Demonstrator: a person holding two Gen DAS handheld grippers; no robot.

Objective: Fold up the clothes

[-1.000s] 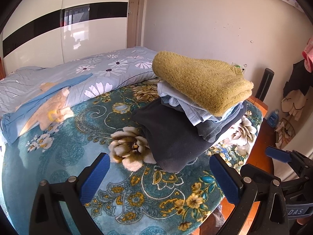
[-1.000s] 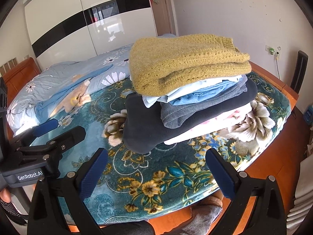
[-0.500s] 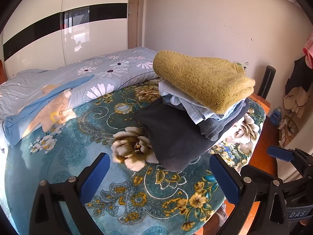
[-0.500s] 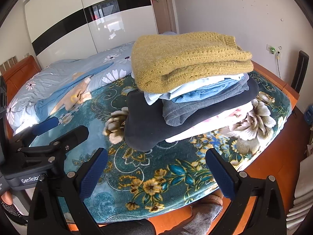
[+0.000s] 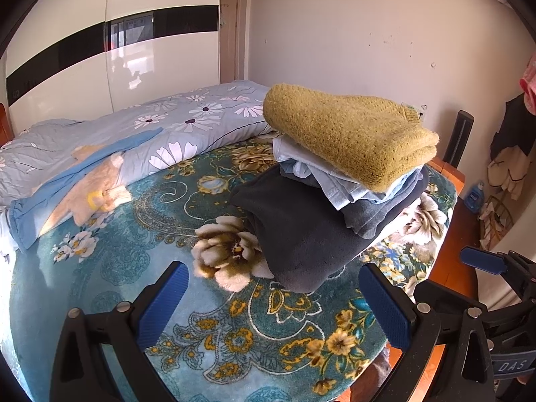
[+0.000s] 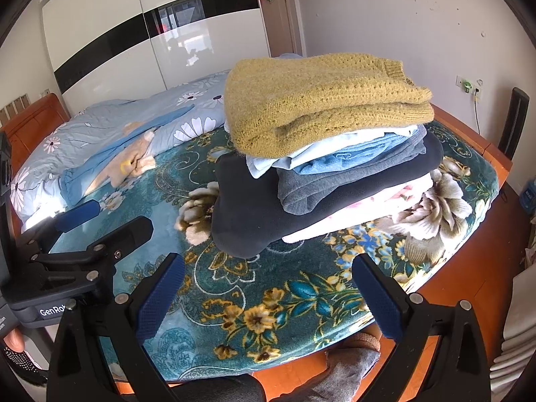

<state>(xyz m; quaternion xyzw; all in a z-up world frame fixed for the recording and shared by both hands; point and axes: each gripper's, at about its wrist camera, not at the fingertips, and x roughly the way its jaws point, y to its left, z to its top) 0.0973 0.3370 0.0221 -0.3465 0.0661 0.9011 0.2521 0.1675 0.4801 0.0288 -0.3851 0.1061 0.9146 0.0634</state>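
Both the left gripper and the right gripper are hovering with jaws spread, gripping nothing. Beyond them, toward one o'clock, the stack of folded clothes is sitting on the floral blanket, a mustard knit sweater lying topmost.

Readable lettering on the two grippers

The right gripper body reads "DAS"; the left gripper body shows "GenRob", the rest cut off.
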